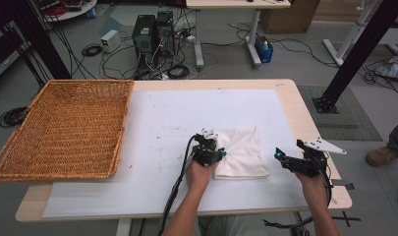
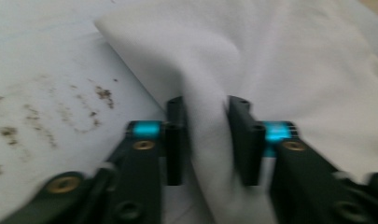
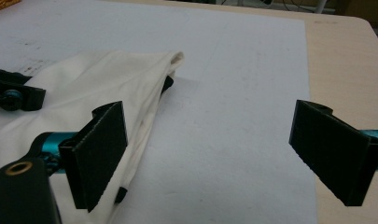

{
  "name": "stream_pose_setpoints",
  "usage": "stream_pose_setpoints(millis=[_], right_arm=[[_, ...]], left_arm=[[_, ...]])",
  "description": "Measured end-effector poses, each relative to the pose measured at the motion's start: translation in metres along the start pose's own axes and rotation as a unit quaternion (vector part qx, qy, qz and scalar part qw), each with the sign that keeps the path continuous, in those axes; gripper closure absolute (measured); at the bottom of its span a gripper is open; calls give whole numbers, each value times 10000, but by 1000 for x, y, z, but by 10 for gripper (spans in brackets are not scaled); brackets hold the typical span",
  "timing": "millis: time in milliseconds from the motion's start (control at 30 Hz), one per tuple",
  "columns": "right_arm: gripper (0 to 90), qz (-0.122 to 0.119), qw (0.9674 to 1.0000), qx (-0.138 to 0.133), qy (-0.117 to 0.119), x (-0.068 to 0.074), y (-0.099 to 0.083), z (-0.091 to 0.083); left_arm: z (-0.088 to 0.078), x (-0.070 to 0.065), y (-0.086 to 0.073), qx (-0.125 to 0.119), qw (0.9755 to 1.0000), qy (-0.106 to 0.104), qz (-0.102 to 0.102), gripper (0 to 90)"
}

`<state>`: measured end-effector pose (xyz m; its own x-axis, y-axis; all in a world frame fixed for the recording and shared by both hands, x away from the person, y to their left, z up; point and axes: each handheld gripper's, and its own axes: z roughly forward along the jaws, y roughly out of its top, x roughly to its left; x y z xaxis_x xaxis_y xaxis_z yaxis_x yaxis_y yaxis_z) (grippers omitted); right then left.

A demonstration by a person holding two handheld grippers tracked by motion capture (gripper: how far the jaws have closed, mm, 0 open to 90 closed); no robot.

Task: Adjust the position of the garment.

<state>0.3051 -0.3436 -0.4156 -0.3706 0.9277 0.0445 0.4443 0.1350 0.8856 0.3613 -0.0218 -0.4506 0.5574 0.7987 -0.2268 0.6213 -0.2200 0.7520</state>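
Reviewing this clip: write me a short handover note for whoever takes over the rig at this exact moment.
Left gripper: jaws closed on a pinched fold at the left edge of the folded white cloth.
Right gripper: jaws wide open, nothing between them, held off the cloth's right side.
Things: cloth lies folded on the white mat; wicker basket stands at the table's left end with nothing visible inside.
Done: cloth looks folded and is gripped on one side.
Left: probably lift the cloth and carry it to the basket; the right gripper may need to take the other edge.
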Motion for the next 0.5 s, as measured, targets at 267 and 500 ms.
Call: stream_pose_setpoints(millis=[267, 500], right_arm=[[110, -63, 10000, 64, 29, 1, 0, 0], [110, -105, 9999, 62, 74, 7, 4, 4]], left_arm=[[-9, 13, 1, -218, 9988, -320, -310, 819], [-42, 51, -5, -530, 9970, -160, -532, 823]])
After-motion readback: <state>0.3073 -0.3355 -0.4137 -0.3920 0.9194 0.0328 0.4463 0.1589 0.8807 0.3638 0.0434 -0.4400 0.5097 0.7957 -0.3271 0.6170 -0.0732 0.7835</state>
